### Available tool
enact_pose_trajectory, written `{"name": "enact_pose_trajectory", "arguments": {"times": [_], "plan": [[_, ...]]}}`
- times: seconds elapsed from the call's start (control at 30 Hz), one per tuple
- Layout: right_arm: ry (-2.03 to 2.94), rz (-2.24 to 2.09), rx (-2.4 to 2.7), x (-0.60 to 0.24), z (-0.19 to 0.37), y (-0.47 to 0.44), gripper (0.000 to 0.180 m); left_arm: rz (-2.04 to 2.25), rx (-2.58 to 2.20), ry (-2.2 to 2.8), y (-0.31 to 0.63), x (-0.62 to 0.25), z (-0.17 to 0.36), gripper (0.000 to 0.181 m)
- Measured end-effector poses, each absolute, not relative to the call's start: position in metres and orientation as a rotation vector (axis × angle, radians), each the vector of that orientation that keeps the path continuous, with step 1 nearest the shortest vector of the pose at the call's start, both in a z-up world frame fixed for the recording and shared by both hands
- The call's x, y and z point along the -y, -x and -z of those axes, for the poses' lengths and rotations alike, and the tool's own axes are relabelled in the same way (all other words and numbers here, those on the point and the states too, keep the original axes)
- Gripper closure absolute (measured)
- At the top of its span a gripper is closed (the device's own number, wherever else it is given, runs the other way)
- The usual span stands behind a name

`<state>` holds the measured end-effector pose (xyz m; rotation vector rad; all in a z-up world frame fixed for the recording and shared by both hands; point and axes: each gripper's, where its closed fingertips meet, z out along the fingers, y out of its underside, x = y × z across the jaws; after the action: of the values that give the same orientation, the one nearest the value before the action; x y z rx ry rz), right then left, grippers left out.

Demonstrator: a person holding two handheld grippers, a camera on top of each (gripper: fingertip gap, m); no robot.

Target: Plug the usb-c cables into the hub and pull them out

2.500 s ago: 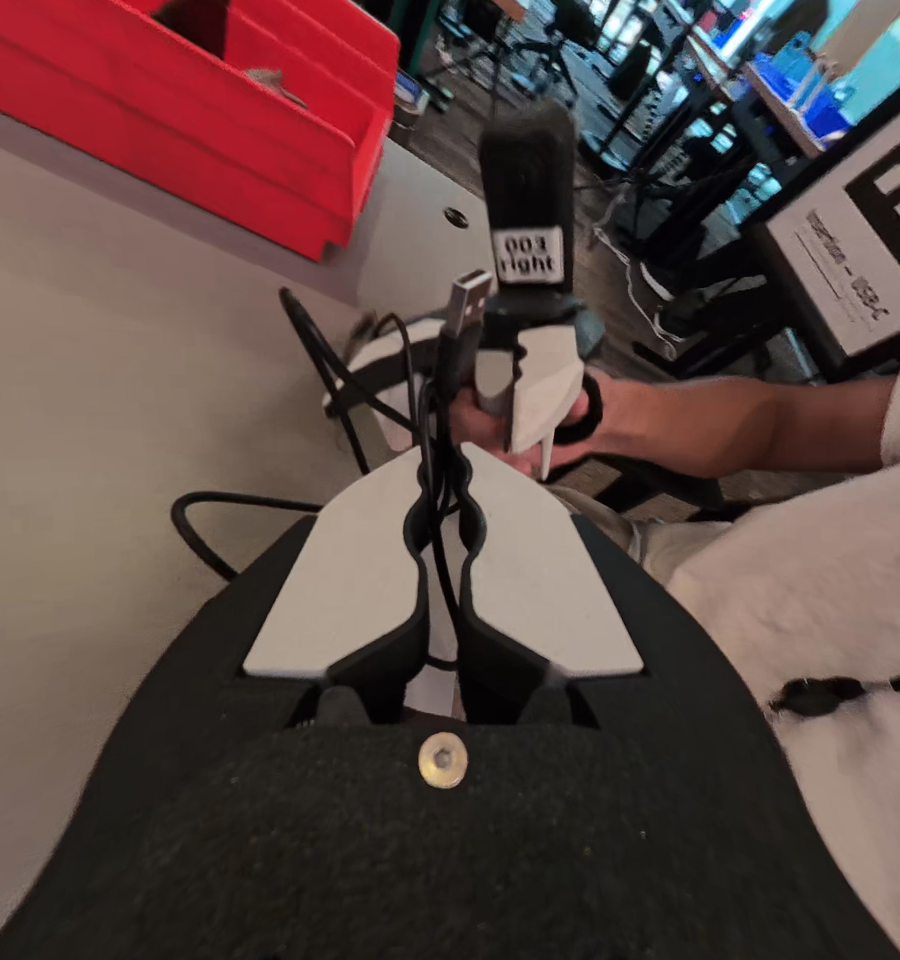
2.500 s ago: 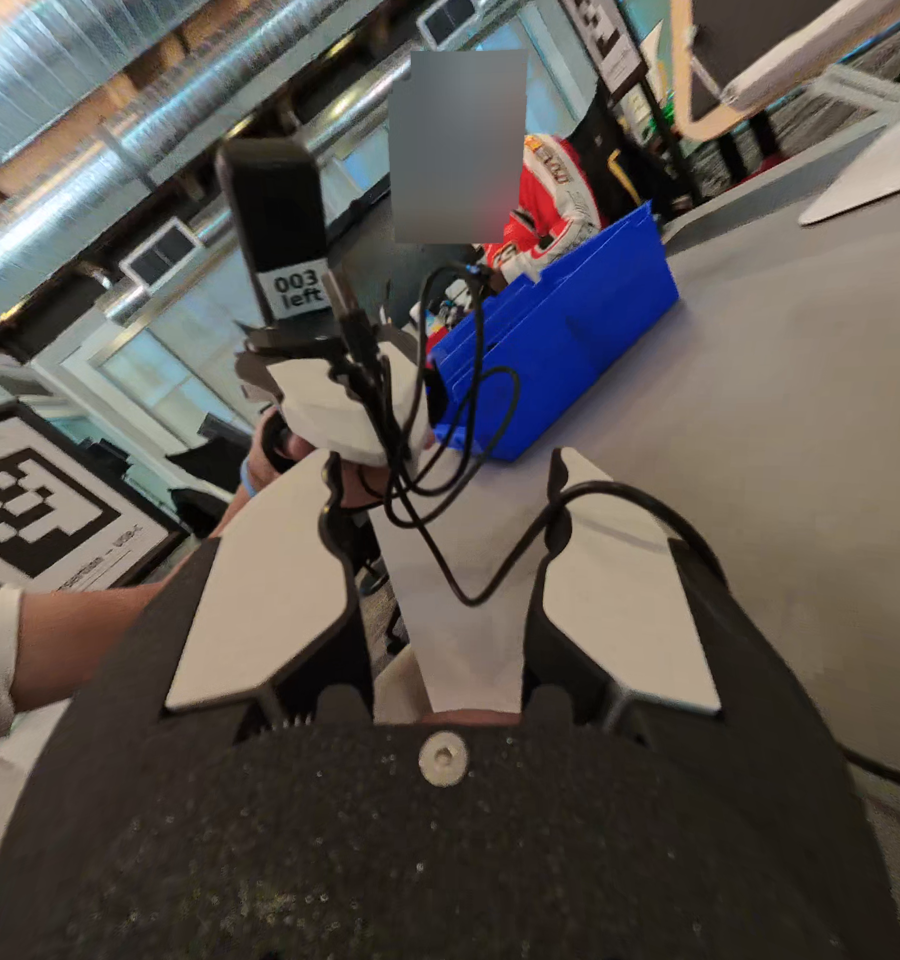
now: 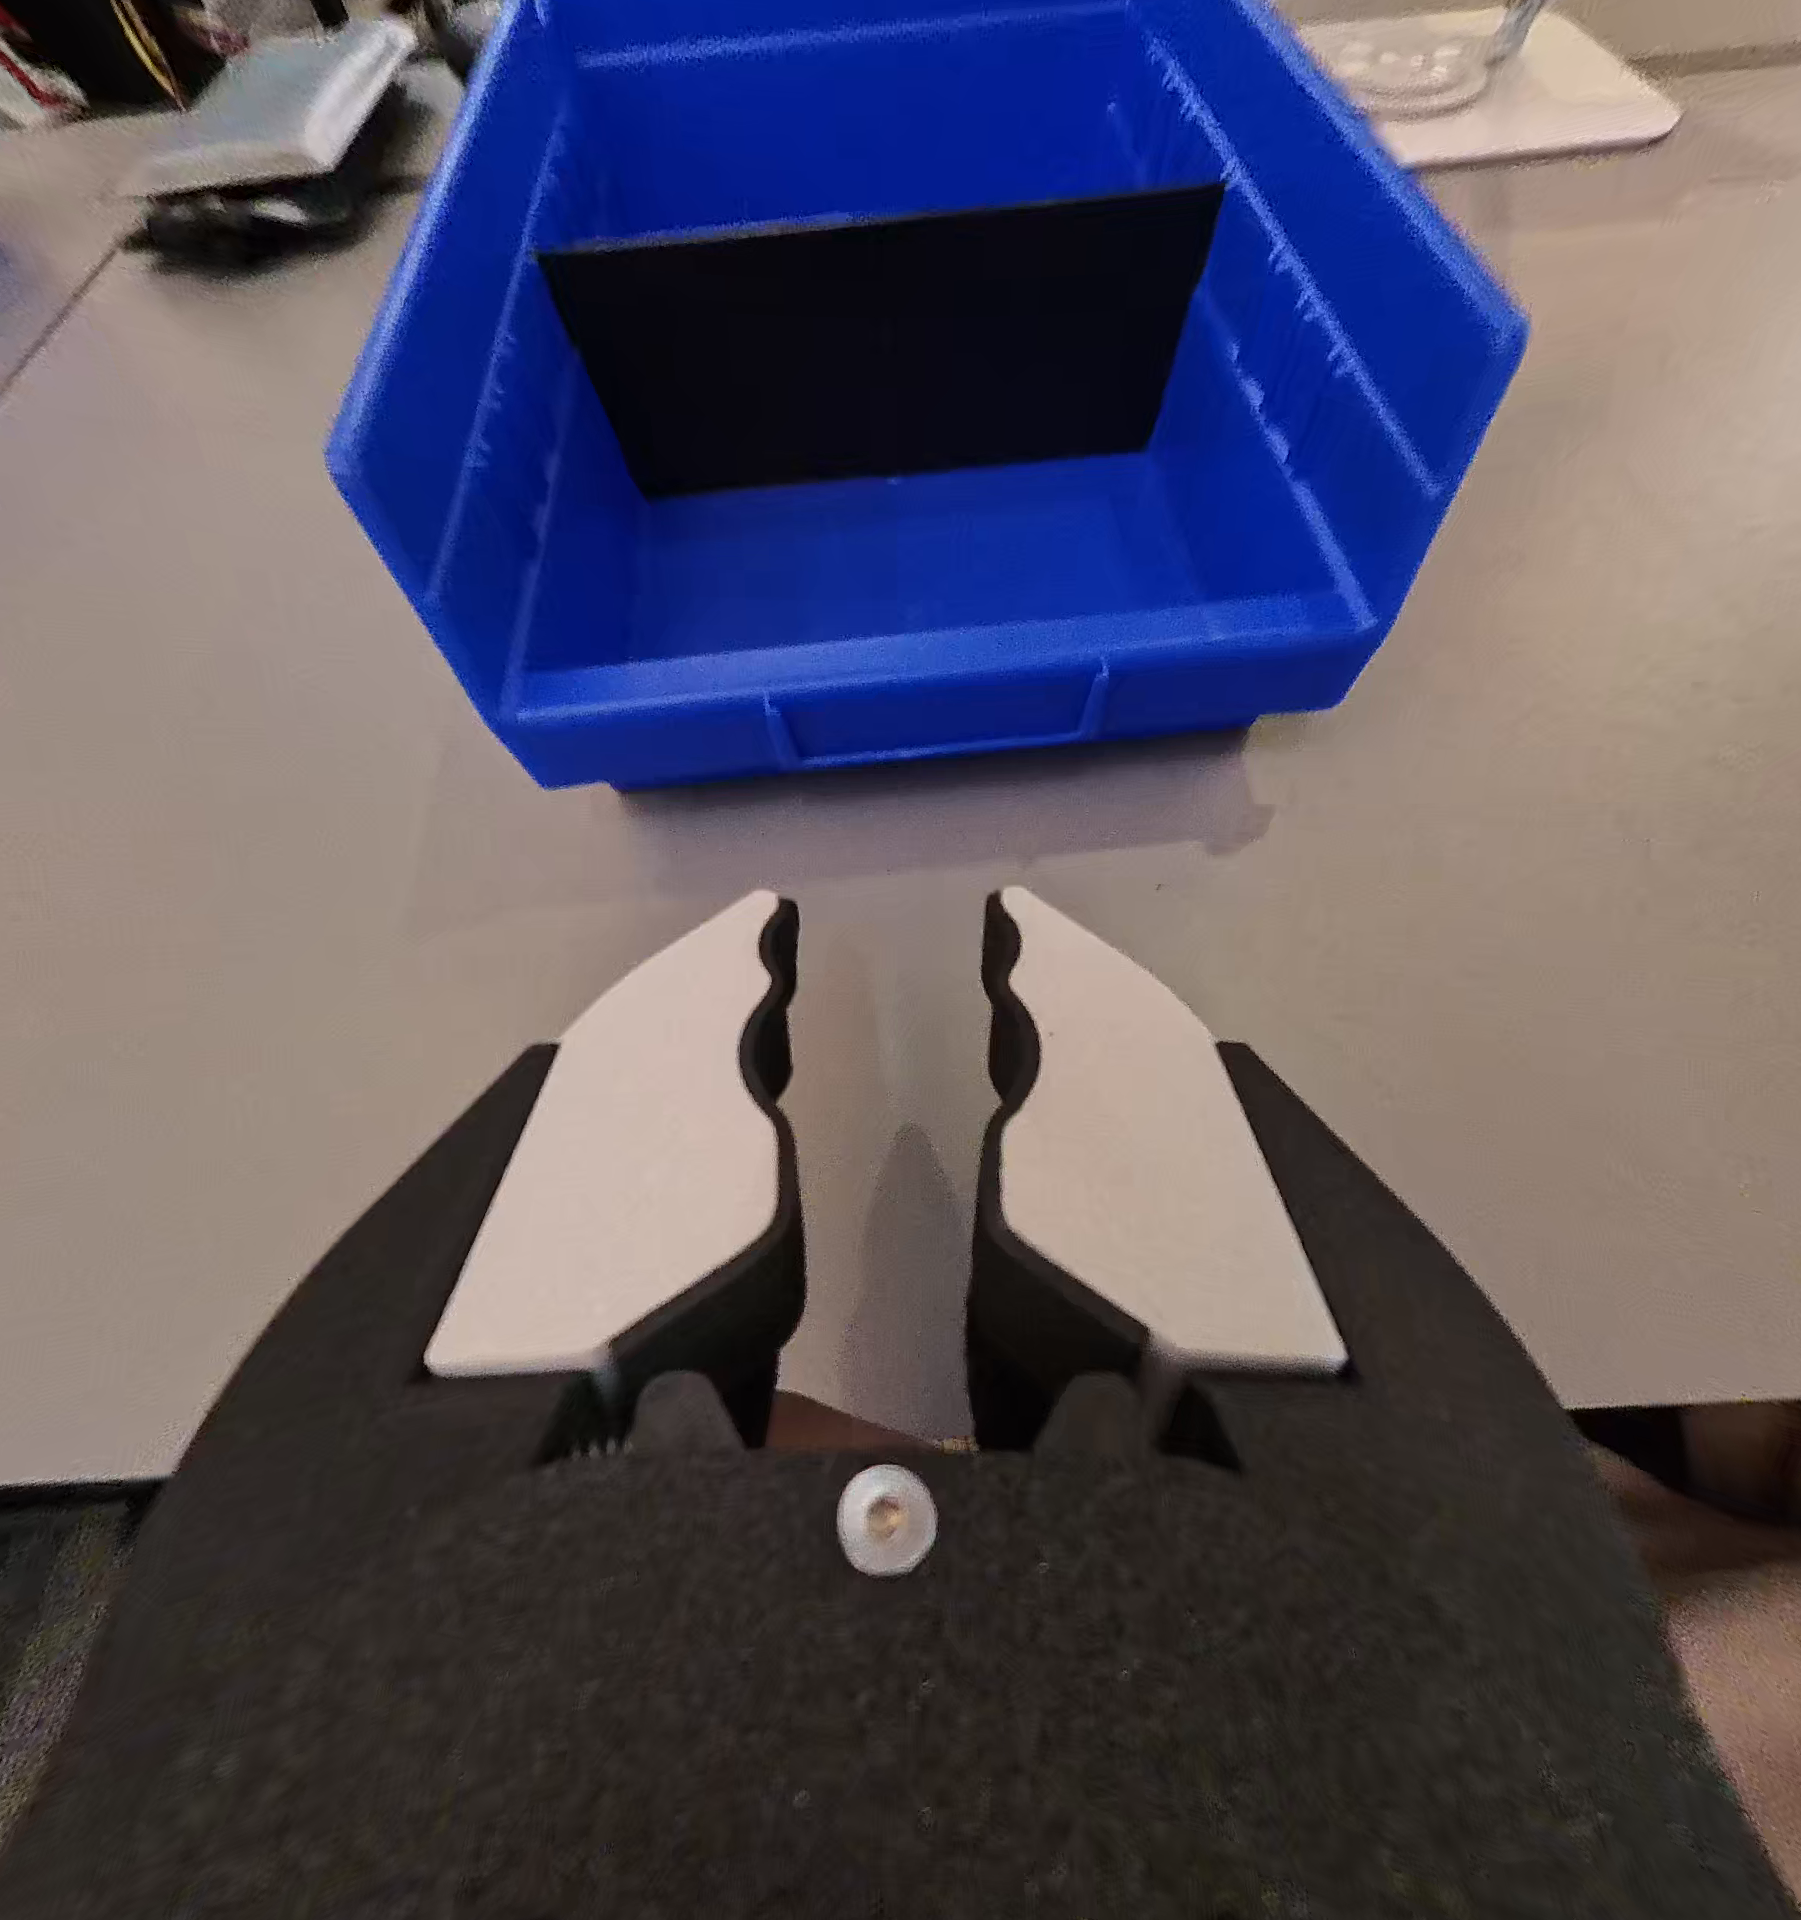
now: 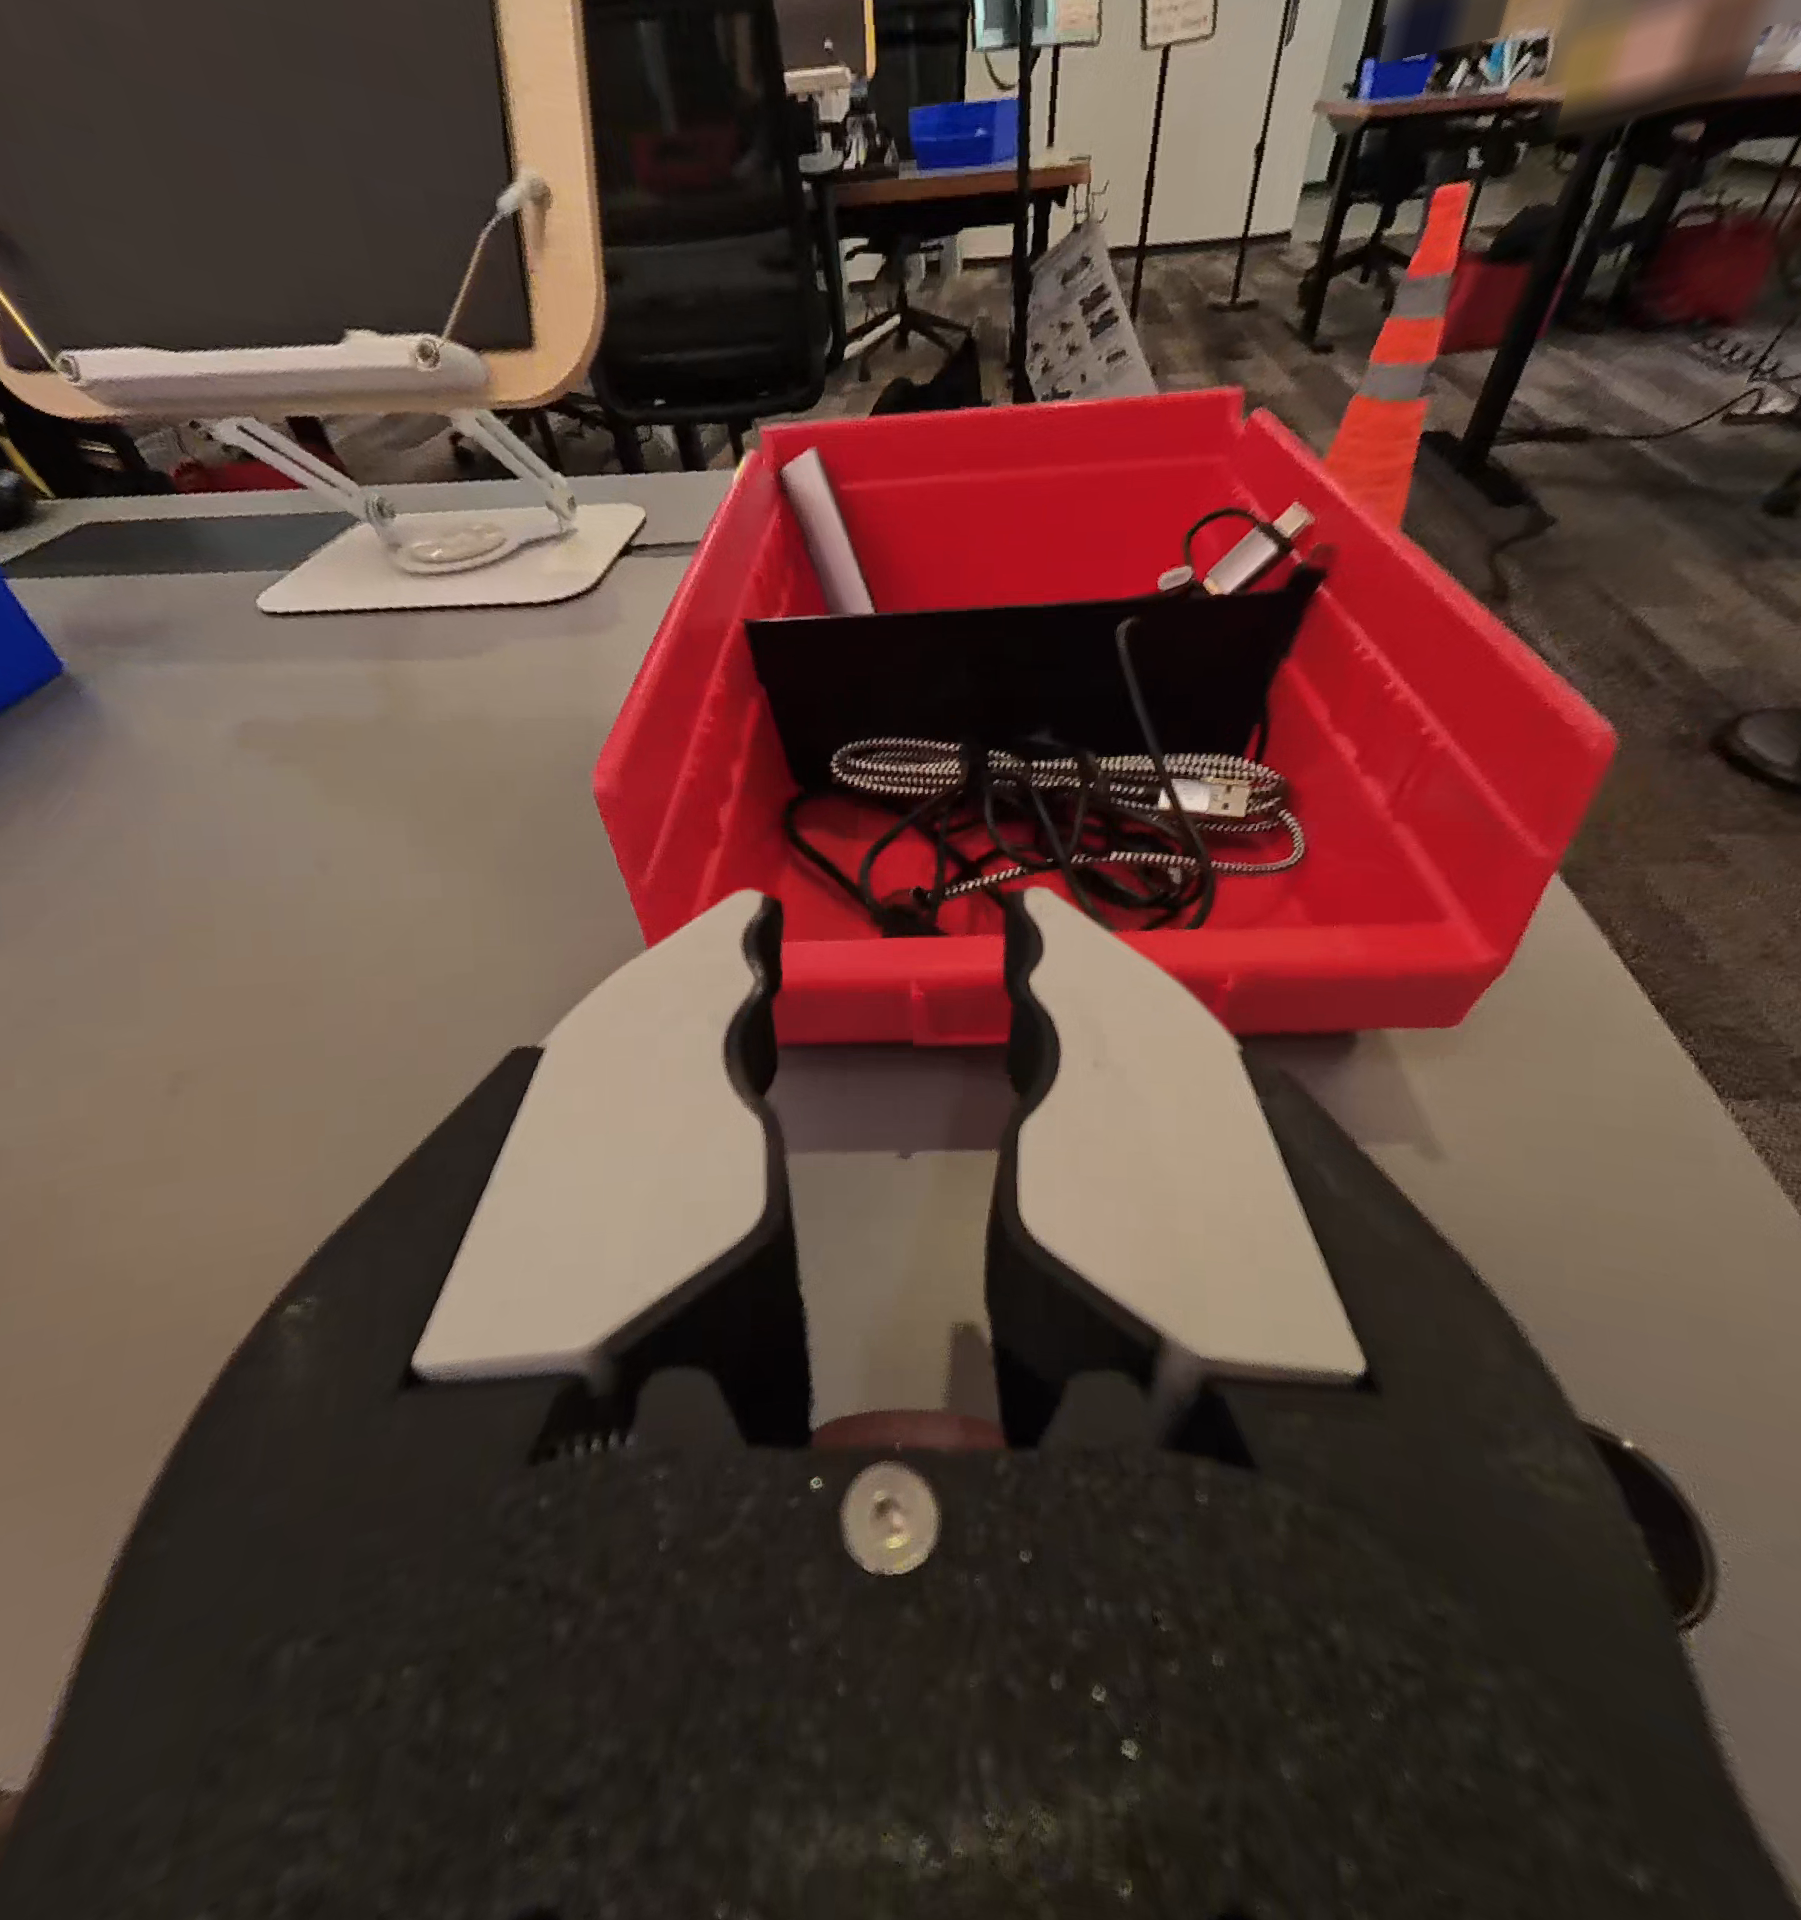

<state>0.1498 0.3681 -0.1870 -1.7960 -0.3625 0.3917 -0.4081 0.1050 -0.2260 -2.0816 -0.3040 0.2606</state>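
- Cables [image 4: 1062, 821] lay tangled in the red bin's [image 4: 1395, 727] front compartment.
- Your left gripper [image 3: 891, 914] was spread apart, empty, facing the blue bin [image 3: 667, 717].
- Your right gripper [image 4: 891, 914] was likewise parted, empty.

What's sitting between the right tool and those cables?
In the right wrist view, only bare table and the red bin's front wall separate the right tool from the cables.

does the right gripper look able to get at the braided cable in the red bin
Probably yes: the right gripper is open and empty at the red bin's low front wall, and the braided cable lies uncovered, tangled with black cables.
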Motion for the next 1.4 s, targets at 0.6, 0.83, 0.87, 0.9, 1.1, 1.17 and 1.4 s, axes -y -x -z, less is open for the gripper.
{"name": "enact_pose_trajectory", "arguments": {"times": [0.6, 0.83, 0.87, 0.9, 1.1, 1.17, 1.4], "plan": [[1.886, -0.419, 0.402, -0.366, 0.209, -0.145, 0.139, -0.243, 0.315, 2.110, 0.405, -0.098, 0.231, 0.145], [1.816, -0.409, 0.676, -0.352, 0.204, -0.062, 0.095, -0.214, 0.265, 2.139, 0.392, -0.099, 0.237, 0.142], [1.830, -0.360, 0.630, -0.360, 0.204, -0.059, 0.101, -0.197, 0.255, 2.132, 0.389, -0.100, 0.236, 0.140], [1.839, -0.346, 0.593, -0.366, 0.203, -0.056, 0.102, -0.179, 0.244, 2.125, 0.385, -0.101, 0.235, 0.140], [1.849, -0.612, 0.670, -0.347, 0.201, -0.004, 0.083, -0.155, 0.077, 2.118, 0.355, -0.116, 0.236, 0.131], [1.814, -0.657, 0.784, -0.325, 0.199, 0.007, 0.098, -0.097, 0.020, 2.120, 0.330, -0.128, 0.236, 0.131], [1.642, -0.238, 0.354, -0.324, 0.138, -0.107, 0.114, 0.332, -0.332, 2.010, 0.146, -0.223, 0.203, 0.128]]}}
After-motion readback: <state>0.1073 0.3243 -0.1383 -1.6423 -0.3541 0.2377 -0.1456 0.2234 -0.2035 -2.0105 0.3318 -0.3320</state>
